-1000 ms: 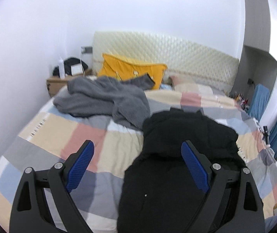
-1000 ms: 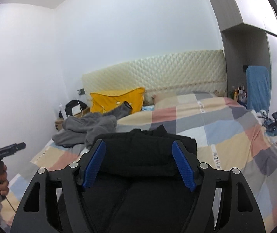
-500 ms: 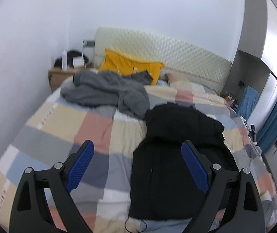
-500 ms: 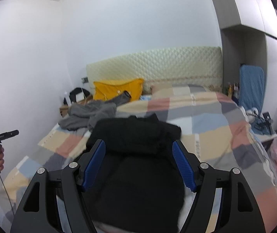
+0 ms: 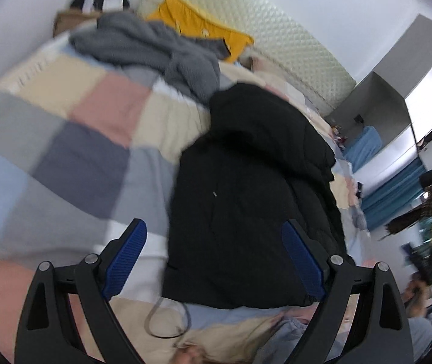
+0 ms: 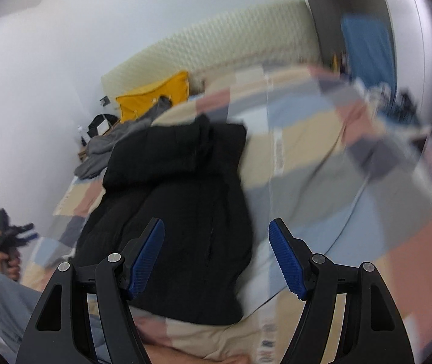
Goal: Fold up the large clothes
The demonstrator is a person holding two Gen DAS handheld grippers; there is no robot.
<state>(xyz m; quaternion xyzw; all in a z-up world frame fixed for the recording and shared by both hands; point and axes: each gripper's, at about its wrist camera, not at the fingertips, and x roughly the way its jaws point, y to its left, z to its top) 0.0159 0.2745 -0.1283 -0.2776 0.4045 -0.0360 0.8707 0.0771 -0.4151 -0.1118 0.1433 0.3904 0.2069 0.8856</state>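
Left wrist view: the left gripper (image 5: 214, 257) has its two blue fingers (image 5: 125, 261) spread wide, gripping nothing, above one black jacket (image 5: 246, 182) lying flat on the checked quilt (image 5: 79, 151). One grey garment (image 5: 155, 48) is heaped at eleven o'clock, one yellow pillow (image 5: 197, 27) beyond. The right gripper (image 6: 216, 257) is also parted and empty, over the jacket's right edge.

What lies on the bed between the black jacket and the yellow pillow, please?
A crumpled grey garment lies between the black jacket and the yellow pillow, overlapping the pillow's lower edge; the left wrist view shows it best.
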